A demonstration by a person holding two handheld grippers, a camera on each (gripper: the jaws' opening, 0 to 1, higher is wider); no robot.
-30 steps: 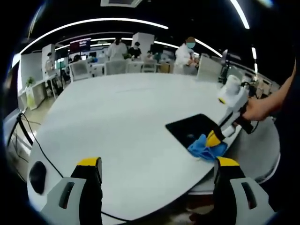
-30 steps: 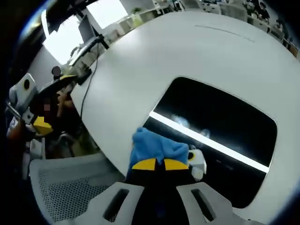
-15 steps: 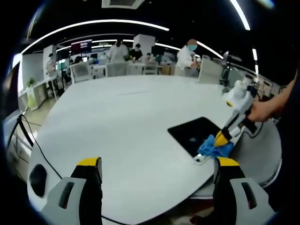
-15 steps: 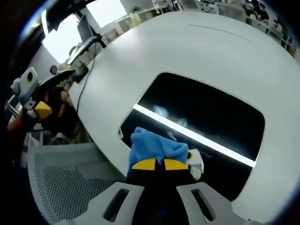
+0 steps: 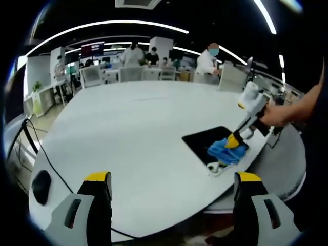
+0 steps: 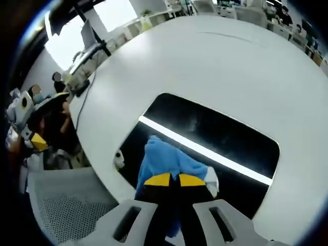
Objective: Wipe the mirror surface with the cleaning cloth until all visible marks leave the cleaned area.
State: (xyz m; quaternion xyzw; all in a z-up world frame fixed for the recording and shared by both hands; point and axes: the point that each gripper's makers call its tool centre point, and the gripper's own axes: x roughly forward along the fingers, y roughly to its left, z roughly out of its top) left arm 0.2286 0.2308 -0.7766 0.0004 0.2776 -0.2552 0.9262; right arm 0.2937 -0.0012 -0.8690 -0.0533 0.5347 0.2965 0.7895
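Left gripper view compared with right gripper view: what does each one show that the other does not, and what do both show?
Left gripper view alone: people standing at desks far behind the table, a black mouse by a cable near the table edge, and the left tongs open and empty.

Right gripper view alone: the bright light strip reflected across the mirror, and a mesh chair below the table edge.

Both: the white table, the dark mirror, and the blue cloth pinched in the right tongs and pressed on the mirror.

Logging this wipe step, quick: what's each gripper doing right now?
Left gripper: open, holding nothing, above the table.
Right gripper: shut on the blue cloth, on the mirror.
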